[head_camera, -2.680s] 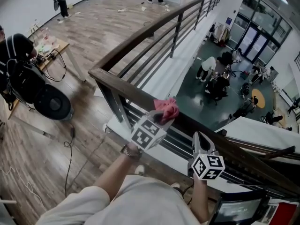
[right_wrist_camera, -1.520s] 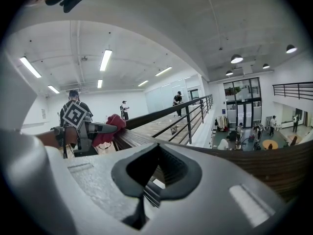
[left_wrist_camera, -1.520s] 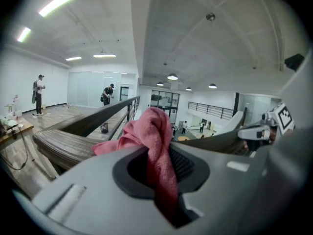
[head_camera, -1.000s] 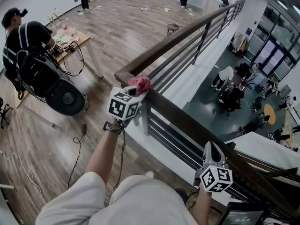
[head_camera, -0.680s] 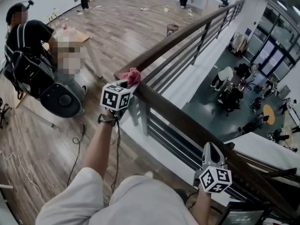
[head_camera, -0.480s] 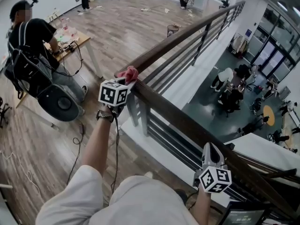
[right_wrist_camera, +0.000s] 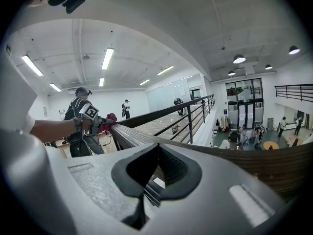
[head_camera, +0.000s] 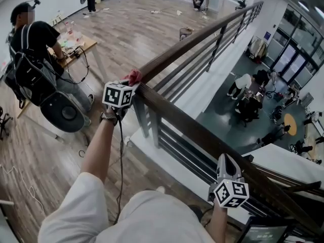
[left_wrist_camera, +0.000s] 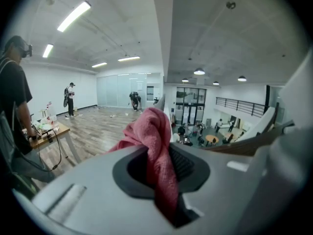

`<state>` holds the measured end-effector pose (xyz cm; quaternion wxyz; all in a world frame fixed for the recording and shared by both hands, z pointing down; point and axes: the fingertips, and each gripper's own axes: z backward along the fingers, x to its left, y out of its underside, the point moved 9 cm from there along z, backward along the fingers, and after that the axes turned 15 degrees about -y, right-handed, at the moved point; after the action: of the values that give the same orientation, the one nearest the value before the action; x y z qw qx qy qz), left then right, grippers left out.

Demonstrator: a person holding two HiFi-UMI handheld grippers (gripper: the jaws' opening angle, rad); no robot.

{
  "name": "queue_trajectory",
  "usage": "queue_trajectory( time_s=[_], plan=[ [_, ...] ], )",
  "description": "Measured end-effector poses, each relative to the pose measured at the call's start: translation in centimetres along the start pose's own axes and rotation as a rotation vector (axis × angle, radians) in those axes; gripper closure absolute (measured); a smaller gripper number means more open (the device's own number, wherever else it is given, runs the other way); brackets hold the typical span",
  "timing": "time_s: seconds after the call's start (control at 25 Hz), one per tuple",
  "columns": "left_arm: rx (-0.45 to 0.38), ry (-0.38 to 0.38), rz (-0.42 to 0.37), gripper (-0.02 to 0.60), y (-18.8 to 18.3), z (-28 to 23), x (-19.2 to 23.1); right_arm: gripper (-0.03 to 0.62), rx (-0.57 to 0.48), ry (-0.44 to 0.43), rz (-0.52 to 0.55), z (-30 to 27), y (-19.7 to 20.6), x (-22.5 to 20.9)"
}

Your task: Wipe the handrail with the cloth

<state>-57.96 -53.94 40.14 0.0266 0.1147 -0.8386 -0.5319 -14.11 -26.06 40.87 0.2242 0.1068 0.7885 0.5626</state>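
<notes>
Since the earlier frame, the left gripper (head_camera: 127, 85), clamped on the crumpled pink cloth (head_camera: 133, 77), has been carried leftward along the dark wooden handrail (head_camera: 192, 127); the cloth is seen at its corner. The right gripper (head_camera: 226, 161) is held closed, empty, near the rail.

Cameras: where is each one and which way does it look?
Head view: on the head, looking down at handrail; both arms, left tool, right tool.
Left gripper view: on left tool, looking past jaws shut on pink cloth.
Right gripper view: on right tool, looking along handrail; own shut jaws, left arm.
Head and right views share the cloth.
</notes>
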Motion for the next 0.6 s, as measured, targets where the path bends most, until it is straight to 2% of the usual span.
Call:
queue_trajectory(
  time_s=[0.2, 0.32, 0.44, 0.52, 0.6],
  plan=[
    [-0.006, -0.010, 0.016, 0.515, -0.1, -0.1, 0.2, 0.592, -0.005, -0.009, -0.004, -0.1, -0.1, 0.0],
    [-0.024, -0.046, 0.033, 0.515, 0.0, 0.0, 0.2, 0.592, -0.001, 0.012, 0.018, 0.3, -0.2, -0.3],
    [-0.016, -0.081, -0.006, 0.515, 0.4, 0.0, -0.4, 0.592, -0.007, 0.041, 0.035, 1.2, -0.7, -0.9],
    [-0.001, -0.060, -0.016, 0.515, 0.7, 0.0, -0.8, 0.592, -0.018, 0.057, 0.030, 2.0, -0.8, -1.5],
    [0.006, -0.028, 0.008, 0.515, 0.8, 0.2, -1.4, 0.592, -0.025, 0.071, 0.021, 2.9, -0.7, -2.1]
  ],
)
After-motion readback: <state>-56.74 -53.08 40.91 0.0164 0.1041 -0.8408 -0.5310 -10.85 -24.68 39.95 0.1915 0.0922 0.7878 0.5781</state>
